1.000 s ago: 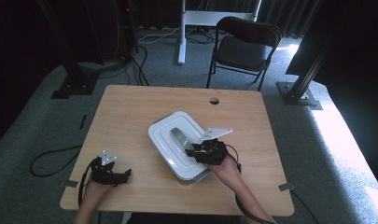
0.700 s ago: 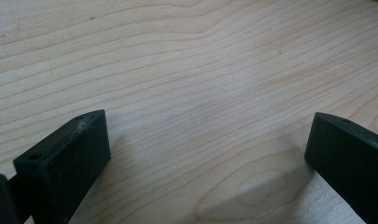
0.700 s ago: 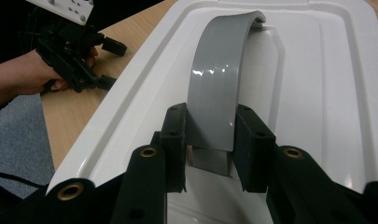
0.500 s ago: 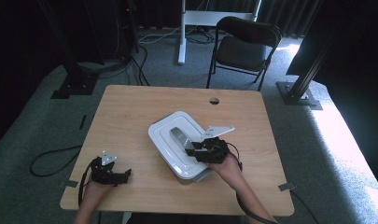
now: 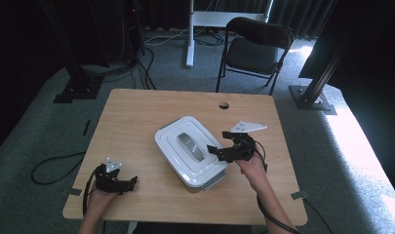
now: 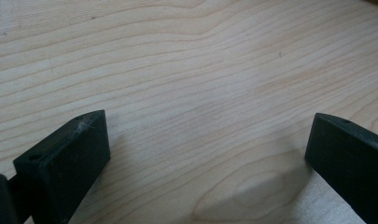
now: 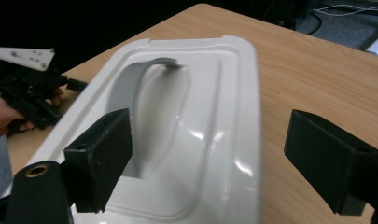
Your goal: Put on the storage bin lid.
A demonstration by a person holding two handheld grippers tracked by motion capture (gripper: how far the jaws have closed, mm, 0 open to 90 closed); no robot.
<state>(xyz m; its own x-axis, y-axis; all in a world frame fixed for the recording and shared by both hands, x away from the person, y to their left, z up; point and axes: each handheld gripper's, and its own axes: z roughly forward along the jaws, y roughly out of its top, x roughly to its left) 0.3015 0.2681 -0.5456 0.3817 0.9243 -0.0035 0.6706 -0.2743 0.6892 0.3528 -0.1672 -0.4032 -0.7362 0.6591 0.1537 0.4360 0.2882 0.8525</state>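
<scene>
A white lidded box [image 5: 185,161] with a grey handle [image 5: 189,145] in its lid stands in the middle of the wooden table [image 5: 136,122]. My right gripper [image 5: 218,141] hovers at the box's right edge. Its jaws have just been opening and now stand wide apart. In the right gripper view my right gripper [image 7: 214,163] has the lid [image 7: 196,116] and its right rim below the gap, untouched by the pads, and the handle [image 7: 130,88] lies farther ahead. My left gripper [image 5: 128,183] rests open near the front left edge, its jaws [image 6: 207,154] over bare wood.
A black folding chair [image 5: 256,48] stands beyond the table's far side. A cable hole [image 5: 224,105] sits near the far edge. Cables trail on the grey carpet at the left [image 5: 53,165]. Dark frame posts stand at both sides.
My right gripper has drawn back to the right from over the lid's handle, rising a little, and its jaws have spread apart. The left gripper has stayed put.
</scene>
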